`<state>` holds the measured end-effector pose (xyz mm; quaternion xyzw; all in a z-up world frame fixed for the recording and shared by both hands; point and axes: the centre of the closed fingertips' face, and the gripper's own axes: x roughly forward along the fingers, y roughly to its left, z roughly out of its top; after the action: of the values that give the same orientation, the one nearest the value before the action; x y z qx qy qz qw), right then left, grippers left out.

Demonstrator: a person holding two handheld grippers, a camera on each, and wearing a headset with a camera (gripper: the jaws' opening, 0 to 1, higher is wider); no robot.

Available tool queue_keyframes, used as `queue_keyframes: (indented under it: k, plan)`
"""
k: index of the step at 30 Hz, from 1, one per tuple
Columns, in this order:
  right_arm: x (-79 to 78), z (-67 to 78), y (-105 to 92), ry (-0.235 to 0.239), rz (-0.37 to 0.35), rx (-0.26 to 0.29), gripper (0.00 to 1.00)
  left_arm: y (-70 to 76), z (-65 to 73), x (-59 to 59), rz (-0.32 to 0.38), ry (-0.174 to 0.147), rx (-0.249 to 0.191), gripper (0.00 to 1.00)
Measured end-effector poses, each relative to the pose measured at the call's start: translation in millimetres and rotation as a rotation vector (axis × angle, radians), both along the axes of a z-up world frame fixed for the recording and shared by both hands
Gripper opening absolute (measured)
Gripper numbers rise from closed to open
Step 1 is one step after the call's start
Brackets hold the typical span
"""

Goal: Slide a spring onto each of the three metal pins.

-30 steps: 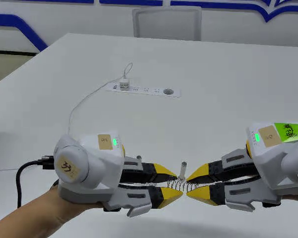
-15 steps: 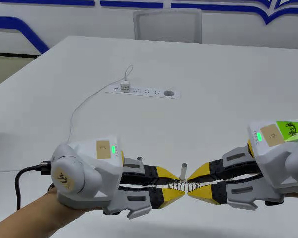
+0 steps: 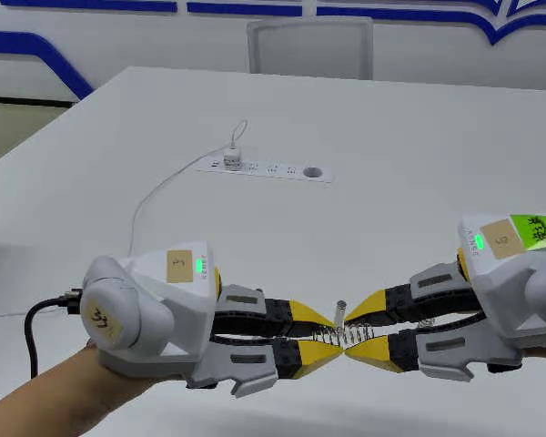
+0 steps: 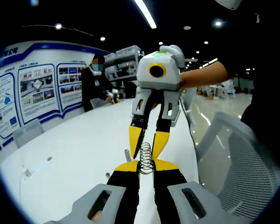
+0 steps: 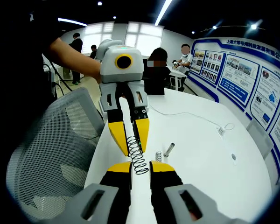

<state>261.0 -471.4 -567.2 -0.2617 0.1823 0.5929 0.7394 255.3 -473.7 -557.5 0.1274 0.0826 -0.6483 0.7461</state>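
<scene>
The spring (image 3: 340, 338) between left gripper (image 3: 327, 339) and right gripper (image 3: 356, 339) (tips facing)

Both ends of the spring (image 3: 337, 338) are being covered by the left claw (image 3: 330, 338) and the right claw (image 3: 350, 338); just behind them, the foot of the pin (image 3: 340, 310) is being hidden.

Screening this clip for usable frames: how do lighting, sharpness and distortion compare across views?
Head view: even, bright light on the white table, spring sharp. Left gripper view: fisheye curvature, dim room, glaring ceiling light strip. Right gripper view: same curvature, windows blown out, spring crisp.
</scene>
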Motion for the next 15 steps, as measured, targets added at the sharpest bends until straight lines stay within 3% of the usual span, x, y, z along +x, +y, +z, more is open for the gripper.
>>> queue_keyframes:
  k: [8, 15]
  plan:
    - [-4.8, 0.8, -2.9, 0.036, 0.008, 0.024, 0.12, -0.6, 0.2, -3.0, -0.011, -0.007, 0.006, 0.09]
    - [-5.6, 12.0, -2.8, 0.065, 0.002, 0.084, 0.11, -0.9, 4.7, -2.2, 0.000, -0.002, -0.014, 0.09]
